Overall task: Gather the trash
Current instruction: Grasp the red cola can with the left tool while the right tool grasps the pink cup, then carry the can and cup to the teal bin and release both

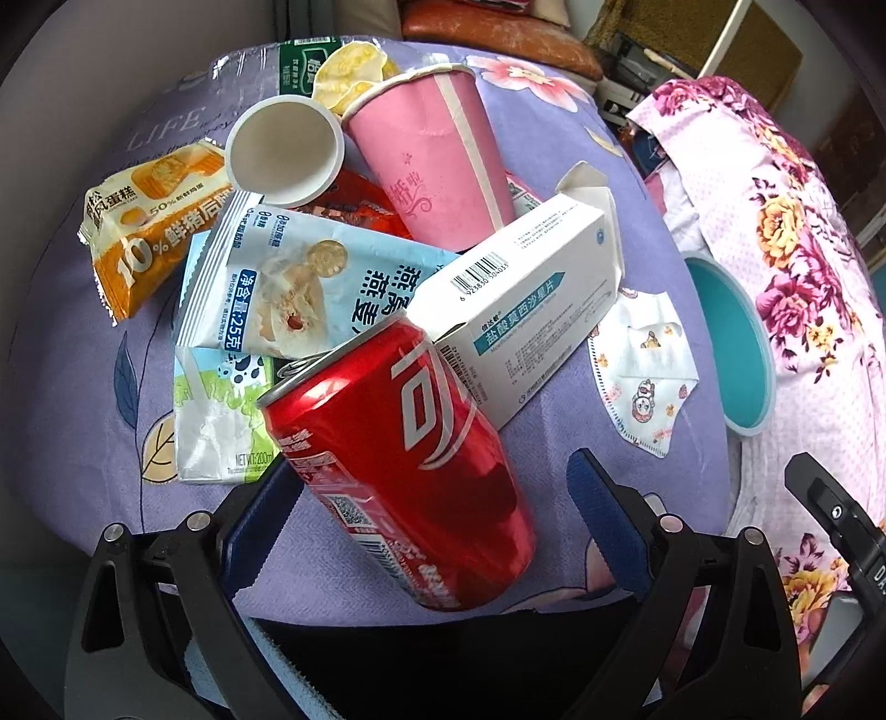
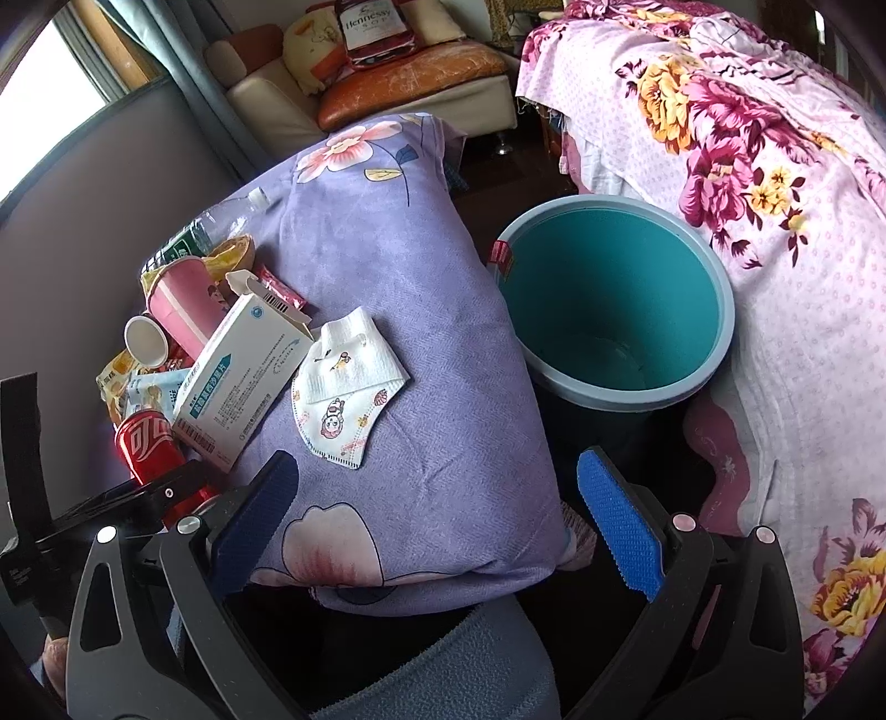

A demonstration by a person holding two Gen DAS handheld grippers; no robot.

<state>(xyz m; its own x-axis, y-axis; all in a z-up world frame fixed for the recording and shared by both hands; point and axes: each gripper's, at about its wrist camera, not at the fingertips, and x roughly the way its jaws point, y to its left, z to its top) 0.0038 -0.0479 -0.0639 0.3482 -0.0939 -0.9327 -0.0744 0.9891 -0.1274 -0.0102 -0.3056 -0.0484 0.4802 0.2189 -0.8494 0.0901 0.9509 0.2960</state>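
Can (image 1: 398, 459) lies between left gripper's (image 1: 437, 509) spread, non-gripping pads; right gripper (image 2: 437, 520) gapes empty beside bin (image 2: 714, 277).

Daylight is coming in thru a window (image 2: 61, 66) at the upper left, w/ a grey-blue curtain (image 2: 183, 61) hanging beside it. A cream sofa (image 2: 277, 111) is sitting at the back of the room, carrying an orange-brown cushion (image 2: 410, 77) and a pale pillow (image 2: 310, 50). A lilac floral cloth (image 2: 387, 249) is covering the worktop in the middle. At the right, a pink sheet w/ magenta and yellow flowers (image 2: 775, 221) is draping over furniture. Dark floor (image 2: 520, 160) is showing btwn the sofa and the worktop's far edge.
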